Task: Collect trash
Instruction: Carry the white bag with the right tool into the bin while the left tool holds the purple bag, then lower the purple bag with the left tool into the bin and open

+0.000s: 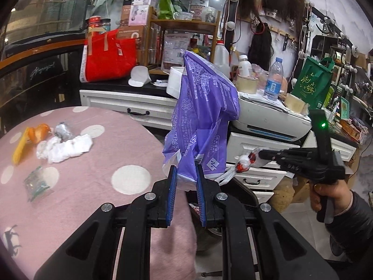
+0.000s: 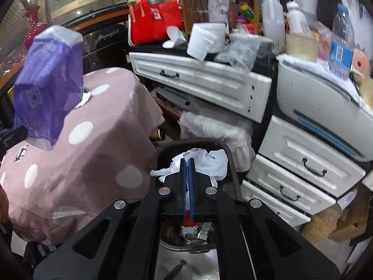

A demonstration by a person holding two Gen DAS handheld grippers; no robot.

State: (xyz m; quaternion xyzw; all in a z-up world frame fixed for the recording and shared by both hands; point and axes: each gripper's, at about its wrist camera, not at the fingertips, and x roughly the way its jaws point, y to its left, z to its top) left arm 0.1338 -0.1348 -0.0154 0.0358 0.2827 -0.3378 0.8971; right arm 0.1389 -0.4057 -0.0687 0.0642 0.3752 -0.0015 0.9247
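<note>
My left gripper (image 1: pixel 186 175) is shut on the lower end of a purple printed plastic bag (image 1: pixel 202 107), which stands up above the pads. The same bag (image 2: pixel 46 81) shows at the left of the right wrist view. To its right, a hand holds my right gripper (image 1: pixel 257 155), shut on a crumpled red and white wrapper (image 1: pixel 244 162). In the right wrist view the right gripper (image 2: pixel 188 161) has its blue pads pressed together above a dark trash bin (image 2: pixel 233 170) with white plastic inside. On the pink dotted table (image 1: pixel 98 163) lie orange peel (image 1: pixel 38 129), crumpled tissue (image 1: pixel 63 149), foil (image 1: pixel 61 131) and a clear green wrapper (image 1: pixel 36 184).
White drawers (image 2: pixel 200 81) and a printer (image 2: pixel 314 102) stand close behind the bin. A crowded counter carries a red bag (image 1: pixel 109 56), bottles, cups and a green bag (image 1: pixel 312 84). Cardboard lies on the floor at the right (image 2: pixel 326 224).
</note>
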